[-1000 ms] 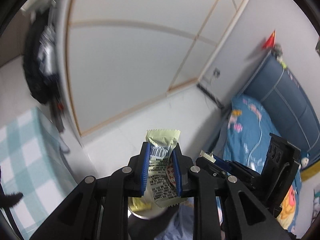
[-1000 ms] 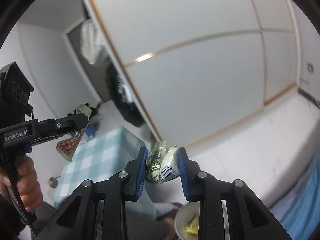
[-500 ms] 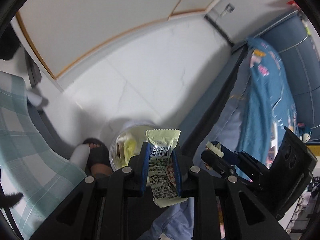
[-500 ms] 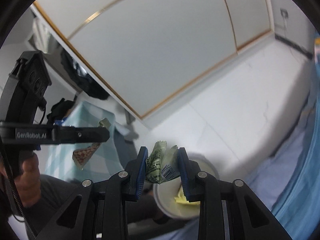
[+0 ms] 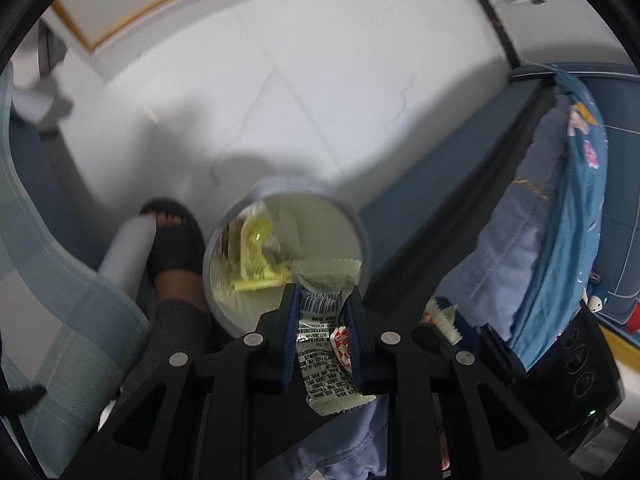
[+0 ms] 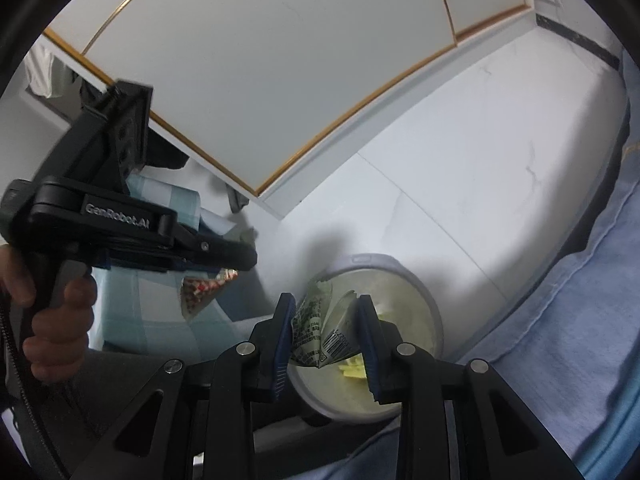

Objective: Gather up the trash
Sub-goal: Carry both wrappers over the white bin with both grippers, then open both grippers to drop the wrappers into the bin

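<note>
My left gripper (image 5: 322,300) is shut on a pale green snack wrapper (image 5: 326,344) with a barcode, held just above the near rim of a round white trash bin (image 5: 360,224) on the floor. Yellow-green trash (image 5: 254,248) lies inside the bin. My right gripper (image 6: 326,308) is shut on a crumpled green wrapper (image 6: 320,332) and holds it over the same bin (image 6: 430,312). The left gripper also shows in the right wrist view (image 6: 224,264), with its wrapper (image 6: 200,290) hanging below. The right gripper shows at the lower right of the left wrist view (image 5: 440,316).
A white tiled floor (image 5: 320,92) surrounds the bin. A bed with blue bedding (image 5: 560,200) is at the right. A checked tablecloth (image 5: 52,280) is at the left. A person's sandalled foot (image 5: 172,236) stands beside the bin. White sliding doors (image 6: 280,60) are behind.
Both grippers have tilted down from the wall toward the floor and moved over the bin, each still holding its wrapper. The bin now fills the middle of both views.
</note>
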